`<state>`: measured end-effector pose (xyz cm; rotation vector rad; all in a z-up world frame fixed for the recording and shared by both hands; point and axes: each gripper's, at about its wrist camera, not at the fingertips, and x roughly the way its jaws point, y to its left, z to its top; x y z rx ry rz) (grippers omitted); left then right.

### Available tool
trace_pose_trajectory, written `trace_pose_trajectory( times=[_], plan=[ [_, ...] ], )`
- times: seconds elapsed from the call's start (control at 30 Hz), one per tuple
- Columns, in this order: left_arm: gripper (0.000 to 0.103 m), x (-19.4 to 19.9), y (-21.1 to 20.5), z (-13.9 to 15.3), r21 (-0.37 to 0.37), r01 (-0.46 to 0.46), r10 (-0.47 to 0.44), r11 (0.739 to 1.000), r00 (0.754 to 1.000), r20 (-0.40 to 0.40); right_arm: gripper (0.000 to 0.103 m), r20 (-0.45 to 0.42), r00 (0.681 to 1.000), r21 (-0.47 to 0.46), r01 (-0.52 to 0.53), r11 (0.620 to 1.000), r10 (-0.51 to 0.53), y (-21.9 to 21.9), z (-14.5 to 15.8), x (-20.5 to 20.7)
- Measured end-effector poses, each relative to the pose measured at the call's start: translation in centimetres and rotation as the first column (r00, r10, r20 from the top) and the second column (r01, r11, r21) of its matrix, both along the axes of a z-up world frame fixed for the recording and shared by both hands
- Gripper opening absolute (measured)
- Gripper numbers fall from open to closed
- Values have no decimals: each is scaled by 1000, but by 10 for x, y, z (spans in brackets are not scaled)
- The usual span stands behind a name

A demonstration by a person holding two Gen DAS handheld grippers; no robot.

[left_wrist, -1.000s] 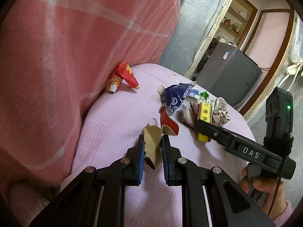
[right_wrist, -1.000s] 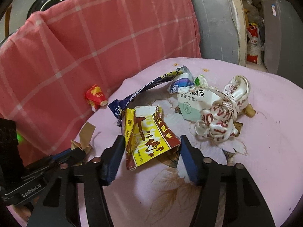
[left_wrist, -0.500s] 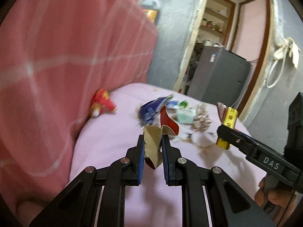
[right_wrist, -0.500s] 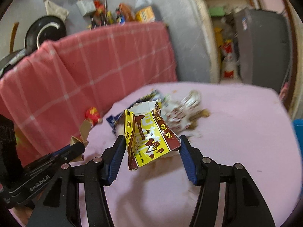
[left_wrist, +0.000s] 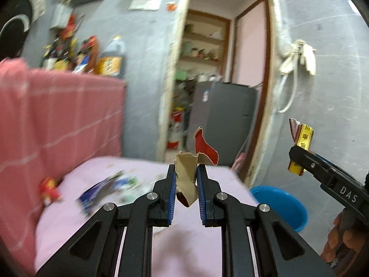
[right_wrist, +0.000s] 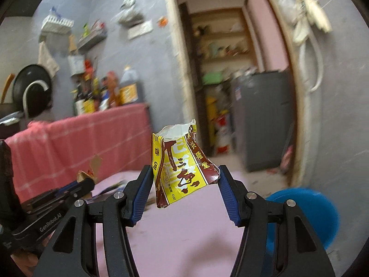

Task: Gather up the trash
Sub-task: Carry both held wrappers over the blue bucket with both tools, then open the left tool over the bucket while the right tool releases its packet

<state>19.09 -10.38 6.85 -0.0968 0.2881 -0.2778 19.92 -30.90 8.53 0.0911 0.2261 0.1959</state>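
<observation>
My left gripper [left_wrist: 186, 176] is shut on a torn tan and red scrap of wrapper [left_wrist: 188, 173], held up above the pink cushion [left_wrist: 129, 226]. My right gripper [right_wrist: 185, 180] is shut on a crumpled yellow and brown snack wrapper [right_wrist: 178, 168], also raised; it shows at the right edge of the left wrist view [left_wrist: 302, 147]. More trash lies on the cushion: a blue wrapper [left_wrist: 99, 192] and a small red wrapper [left_wrist: 49, 190] by the red checked cloth [left_wrist: 57, 120]. A blue bin [left_wrist: 281, 206] stands on the floor beyond the cushion's right edge, also in the right wrist view [right_wrist: 309, 210].
A grey cabinet [left_wrist: 221, 124] stands in the doorway behind the cushion. Shelves with bottles [right_wrist: 108, 92] line the grey wall above the checked cloth. A white cloth [left_wrist: 299, 55] hangs on the right wall.
Both grippers have lifted off the cushion with their wrappers and swung right. The trash pile has dropped low and left in view, and the blue bin has come into view.
</observation>
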Motion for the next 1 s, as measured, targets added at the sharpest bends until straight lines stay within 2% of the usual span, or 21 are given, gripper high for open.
trace_pose_trajectory(
  times=[0.13, 0.23, 0.33, 0.53, 0.67, 0.87, 1.0],
  plan=[
    [14, 13, -44, 8, 12, 81, -81, 997, 996, 30, 56, 34, 994, -19, 105, 994, -104, -42, 4, -2],
    [14, 32, -80, 10, 11, 160, -160, 987, 987, 11, 57, 25, 983, -18, 181, 983, -181, -75, -2, 3],
    [14, 58, -115, 5, -22, 253, -254, 967, 965, -60, 57, -8, 971, -6, 239, 971, -239, -107, -13, 9],
    [14, 105, -177, -9, -30, 354, -353, 935, 916, -192, 57, -92, 948, 0, 305, 952, -304, -151, -43, 23],
    [14, 134, -211, -25, -21, 397, -385, 917, 873, -299, 57, -180, 932, 9, 322, 947, -315, -167, -67, 36],
    [16, 165, -239, -53, -28, 418, -391, 908, 820, -419, 57, -288, 907, 47, 333, 942, -306, -185, -98, 47],
    [20, 177, -250, -65, -37, 412, -380, 911, 799, -466, 57, -330, 894, 83, 347, 934, -302, -196, -111, 51]
  ],
)
